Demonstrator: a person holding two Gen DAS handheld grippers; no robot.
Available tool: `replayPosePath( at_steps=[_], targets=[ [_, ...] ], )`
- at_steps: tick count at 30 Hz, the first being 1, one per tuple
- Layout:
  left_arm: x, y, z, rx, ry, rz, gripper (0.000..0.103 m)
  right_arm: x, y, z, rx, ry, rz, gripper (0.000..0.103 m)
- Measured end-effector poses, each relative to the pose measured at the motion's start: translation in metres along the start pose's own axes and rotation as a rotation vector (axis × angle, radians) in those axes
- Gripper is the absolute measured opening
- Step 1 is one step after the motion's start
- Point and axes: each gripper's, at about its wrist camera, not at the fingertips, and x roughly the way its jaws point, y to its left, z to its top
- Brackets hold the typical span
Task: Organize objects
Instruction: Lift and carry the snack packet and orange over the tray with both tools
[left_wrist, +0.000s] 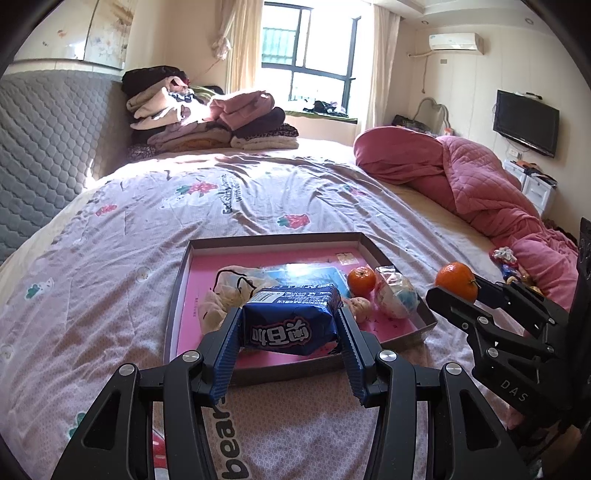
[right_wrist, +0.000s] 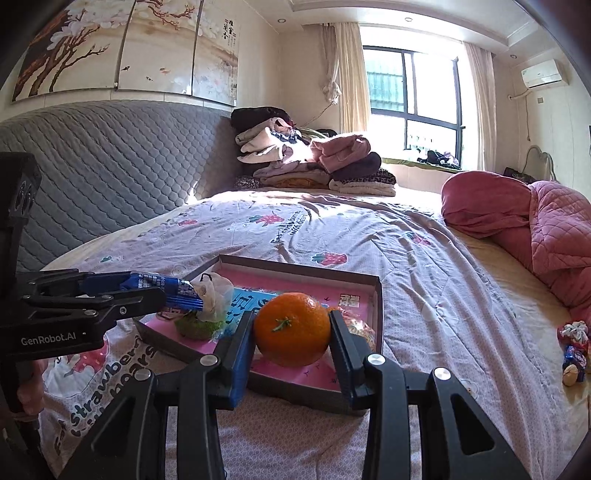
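The left gripper (left_wrist: 290, 325) is clamped on a dark blue snack packet (left_wrist: 291, 319), its pads pressed against the packet's two short sides, and holds it above the near edge of the shallow cardboard tray (left_wrist: 177, 291). The right gripper (right_wrist: 291, 332) squeezes a mandarin (right_wrist: 291, 328) between its pads, stem towards the camera, above the tray's near right corner.

The tray lies on the strawberry-print bedspread (left_wrist: 122, 236), its pink floor partly taken. Inside it are a crumpled pale bag (left_wrist: 225, 291) at the left, a second mandarin (left_wrist: 361, 280) towards the right, a clear-wrapped sweet (left_wrist: 395, 295) by the right wall, and a small pale brown thing (left_wrist: 360, 308) between them, which may be a nut. The far part of the tray floor is bare.

To the left and beyond the tray, the bedspread runs open as far as the grey quilted headboard (left_wrist: 48, 147) and the stacked clothes (left_wrist: 207, 118). On the right, a rumpled pink quilt (left_wrist: 476, 184) crowds the bed's edge, with a few wrapped sweets (right_wrist: 574, 347) lying loose just beside it.
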Motion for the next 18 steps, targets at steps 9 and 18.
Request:
replayPosePath(
  at_steps=[9,18],
  targets=[
    [0.007,0.0,0.021,0.012,-0.026,0.006,0.052,0.016,0.0,0.016,-0.042,-0.019,-0.008,0.039],
    [0.019,-0.001,0.037,0.027,-0.037,0.009,0.052,0.031,-0.004,0.032,-0.06,-0.039,-0.015,0.039]
  ],
)
